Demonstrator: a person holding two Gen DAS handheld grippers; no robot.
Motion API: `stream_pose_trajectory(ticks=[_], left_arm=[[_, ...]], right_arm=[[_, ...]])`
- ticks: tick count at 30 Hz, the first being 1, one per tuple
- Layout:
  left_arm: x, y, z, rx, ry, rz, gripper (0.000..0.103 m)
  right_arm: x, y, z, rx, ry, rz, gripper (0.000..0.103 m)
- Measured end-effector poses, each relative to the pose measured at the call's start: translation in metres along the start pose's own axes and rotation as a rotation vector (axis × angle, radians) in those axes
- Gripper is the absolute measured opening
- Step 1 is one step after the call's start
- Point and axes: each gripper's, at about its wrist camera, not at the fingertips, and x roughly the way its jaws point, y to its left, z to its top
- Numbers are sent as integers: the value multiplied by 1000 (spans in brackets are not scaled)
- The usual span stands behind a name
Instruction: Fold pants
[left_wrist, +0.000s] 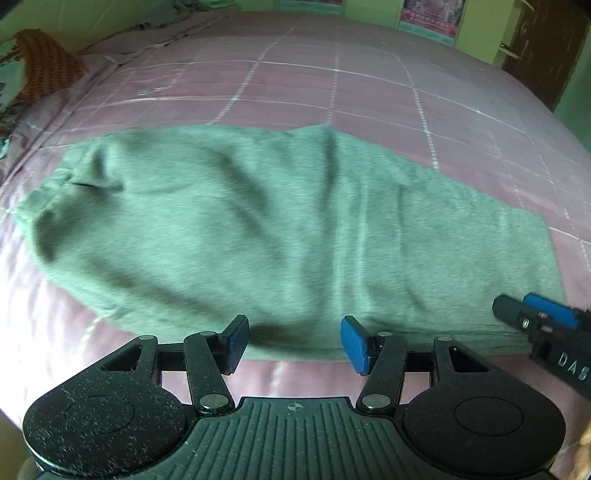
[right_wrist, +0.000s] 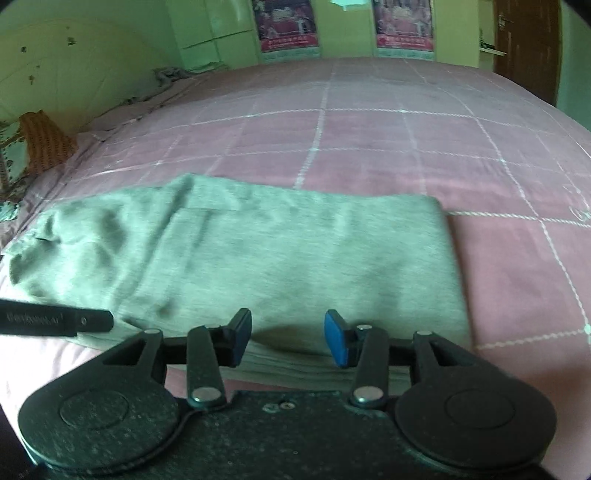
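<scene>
A: Both grippers hover at the near edge of the pants (left_wrist: 266, 229). The left gripper (left_wrist: 291, 343) stands open, nothing between its pads; the right gripper (right_wrist: 288, 338) likewise.

B: So a fold looks just laid down?

A: Likely. The pants lie folded lengthwise on the bed (left_wrist: 369, 92), waist left of the grippers. Next, I'd judge, grip one end and bring it across.

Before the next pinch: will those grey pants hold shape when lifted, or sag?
The grey knit pants will likely sag: soft creases suggest limp fabric. Probably light. On the pink checked bedspread, they may drag and bunch rather than slide.
</scene>
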Motion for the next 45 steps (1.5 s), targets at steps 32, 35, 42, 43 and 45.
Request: stream_pose_trajectory(ticks=[32,35,42,43,45], left_arm=[[44,231,-26,-773,-24,-170,90],[54,236,-26,-831,-60,-222,91],[82,248,-26,-949,-100,-400,50],[88,249,-28,-969,-93,-404,37],[100,253,-32,-1011,-90,-422,28]], right_arm=[[44,60,-5,-61,13,-34,57],[46,58,-4,-46,13,-26,58],[48,57,-6,-42,4,-20,60],[48,57,-6,-40,4,-20,60],[49,57,-5,-37,5,-20,60]])
